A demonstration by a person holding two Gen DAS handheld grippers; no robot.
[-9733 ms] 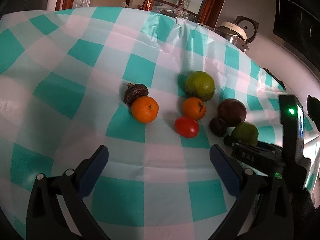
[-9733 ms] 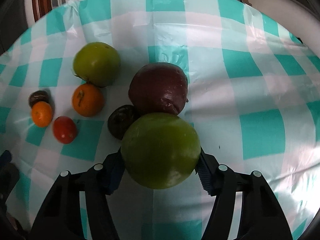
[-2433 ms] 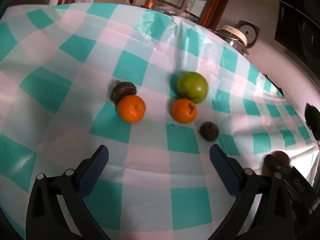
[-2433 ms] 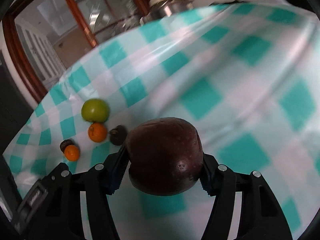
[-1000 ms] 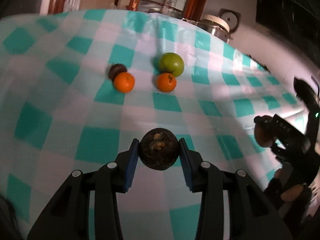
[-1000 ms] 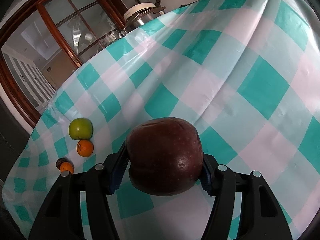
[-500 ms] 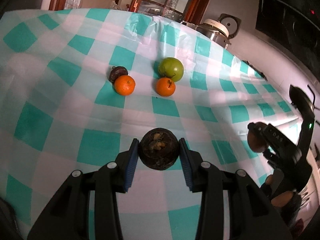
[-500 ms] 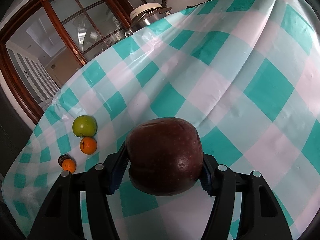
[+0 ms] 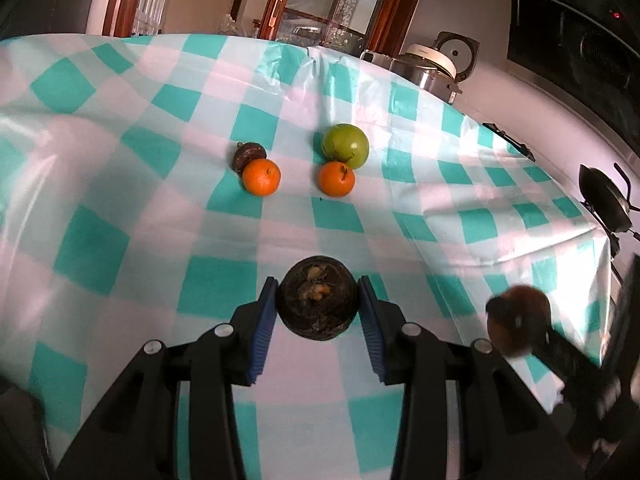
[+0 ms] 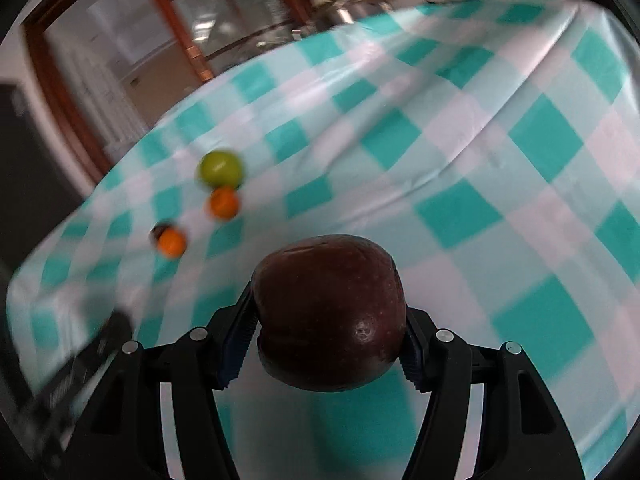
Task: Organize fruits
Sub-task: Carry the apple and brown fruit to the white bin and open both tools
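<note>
Left tool [image 9: 318,312] pinching small dark fruit [image 9: 317,302], right tool [image 10: 328,340] clamping big dark-red fruit [image 10: 329,312]; both riding above tabletop [image 9: 100,240], likely sorting. Green fruit [image 9: 345,146], two oranges [image 9: 336,179] waiting far side.

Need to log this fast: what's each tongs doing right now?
Left tongs: shut on small dark round fruit.
Right tongs: shut on large dark red apple.

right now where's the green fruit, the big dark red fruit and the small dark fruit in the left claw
green fruit [image 9: 345,145], left wrist view, middle of its skin
big dark red fruit [image 10: 330,312], right wrist view, middle of its front face
small dark fruit [image 9: 317,303], left wrist view, middle of its top, between the left claw fingers
</note>
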